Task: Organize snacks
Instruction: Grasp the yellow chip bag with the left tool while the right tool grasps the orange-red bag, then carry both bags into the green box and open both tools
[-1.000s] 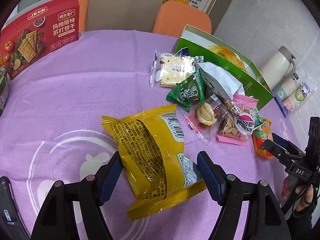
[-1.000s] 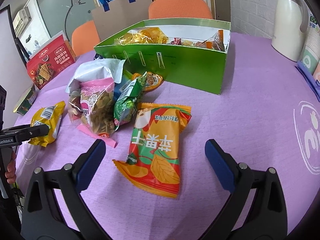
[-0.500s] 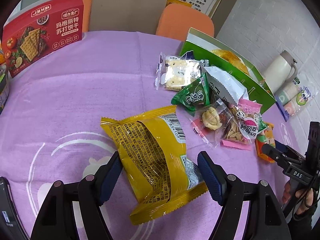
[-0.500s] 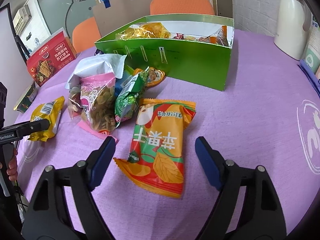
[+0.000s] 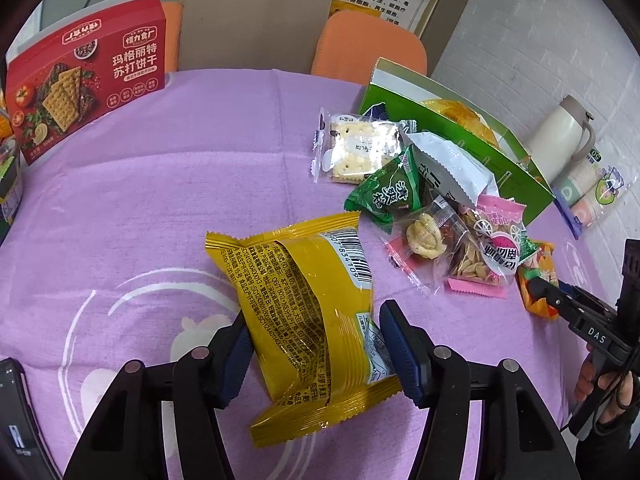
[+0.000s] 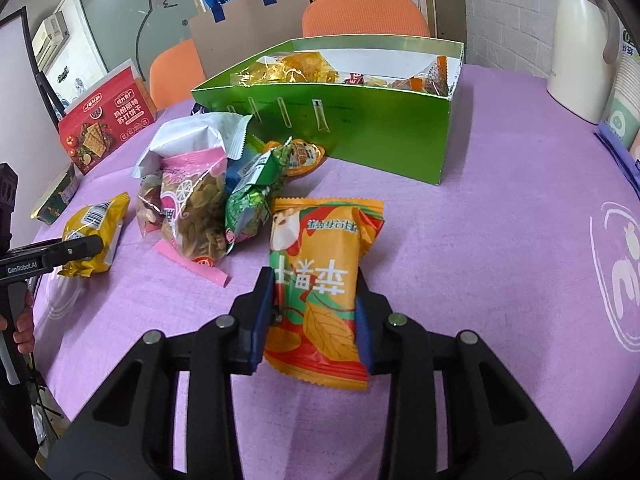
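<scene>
A yellow snack packet (image 5: 304, 288) lies on the purple tablecloth (image 5: 160, 200), and my left gripper (image 5: 316, 344) is shut on its lower half, both blue pads pressing its sides. An orange packet (image 6: 320, 248) sits between the pads of my right gripper (image 6: 314, 312), which is shut on it and creases it. Behind it stands an open green box (image 6: 360, 128) holding several snacks. To the box's left lies a pile of loose packets: a pink one (image 6: 196, 208), a green one (image 6: 252, 200), a white one (image 6: 192, 136) and a clear cracker packet (image 5: 356, 148).
A red cracker box (image 5: 84, 76) stands at the far left, with a green tin (image 6: 56, 200) near it. A white kettle (image 6: 580, 48) and stacked paper cups (image 5: 592, 184) are at the right. Orange chairs (image 5: 368, 44) and a brown paper bag (image 5: 252, 24) are behind the table.
Both grippers were open around their packets and have closed: the left on the yellow packet, the right on the orange packet, which is now pinched.
</scene>
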### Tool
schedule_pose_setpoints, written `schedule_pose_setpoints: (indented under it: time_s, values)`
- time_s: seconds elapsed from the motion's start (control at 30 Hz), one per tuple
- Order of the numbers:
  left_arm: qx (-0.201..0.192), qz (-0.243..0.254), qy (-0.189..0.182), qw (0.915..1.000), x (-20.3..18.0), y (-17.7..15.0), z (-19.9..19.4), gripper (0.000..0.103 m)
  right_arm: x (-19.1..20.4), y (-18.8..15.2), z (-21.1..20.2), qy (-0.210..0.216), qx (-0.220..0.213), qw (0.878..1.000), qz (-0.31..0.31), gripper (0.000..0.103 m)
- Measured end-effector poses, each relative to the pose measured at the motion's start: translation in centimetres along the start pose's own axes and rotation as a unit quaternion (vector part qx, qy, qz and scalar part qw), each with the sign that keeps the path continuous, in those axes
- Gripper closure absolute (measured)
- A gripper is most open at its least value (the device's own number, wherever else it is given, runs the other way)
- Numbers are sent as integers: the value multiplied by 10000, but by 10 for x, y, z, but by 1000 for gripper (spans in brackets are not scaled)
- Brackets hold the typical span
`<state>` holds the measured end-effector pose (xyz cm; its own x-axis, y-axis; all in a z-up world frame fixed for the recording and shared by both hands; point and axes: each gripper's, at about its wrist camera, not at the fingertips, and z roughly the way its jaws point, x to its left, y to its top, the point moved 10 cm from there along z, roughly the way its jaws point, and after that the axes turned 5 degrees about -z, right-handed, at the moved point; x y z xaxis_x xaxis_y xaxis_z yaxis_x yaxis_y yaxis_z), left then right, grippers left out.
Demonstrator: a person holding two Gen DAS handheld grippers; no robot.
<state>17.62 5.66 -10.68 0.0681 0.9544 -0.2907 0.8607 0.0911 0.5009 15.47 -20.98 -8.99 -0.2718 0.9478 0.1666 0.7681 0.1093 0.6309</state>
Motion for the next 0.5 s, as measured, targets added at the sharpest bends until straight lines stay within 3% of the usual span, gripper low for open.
schedule_pose_setpoints:
  time_s: [0.13,0.17,0.37,0.5]
  values:
    - [9,-10,12,10000,-2,-1,-4,44,-4,-1,-8,47,-73,9999,52,66]
    - [-9,14,12,10000,-3,-1,-6,51,-4,-1,-11,47,-101,9999,49,66]
    - [-189,166,-83,9996,-18,4,-27,53,-6,4,-32,221,-295,9993,115,66]
    - [-422,202,-298,9985,-36,26,-50,53,-8,24,-52,379,-568,9976,141,66]
